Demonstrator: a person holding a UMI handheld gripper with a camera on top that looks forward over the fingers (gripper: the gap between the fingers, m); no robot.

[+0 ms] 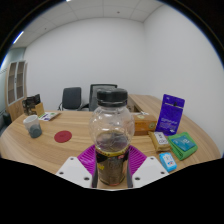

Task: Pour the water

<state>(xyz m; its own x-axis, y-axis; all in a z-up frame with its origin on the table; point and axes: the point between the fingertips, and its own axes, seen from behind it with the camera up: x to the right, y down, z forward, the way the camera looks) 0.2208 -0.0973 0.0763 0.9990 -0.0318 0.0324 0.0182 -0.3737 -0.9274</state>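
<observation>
A clear plastic bottle (111, 125) with a black cap and dark liquid in its lower part stands upright between my fingers. My gripper (111, 165) is shut on the bottle, both purple pads (85, 157) pressing its lower body. The bottle is held above the wooden table (60, 145). A small dark cup (33, 126) stands far off to the left on the table, with a red round coaster (63, 135) nearer the middle.
A purple box (171, 113) stands upright to the right, with an orange box (143, 124) and several small teal and blue packets (181, 146) around it. A black office chair (71, 98) and a monitor (100, 92) sit beyond the table.
</observation>
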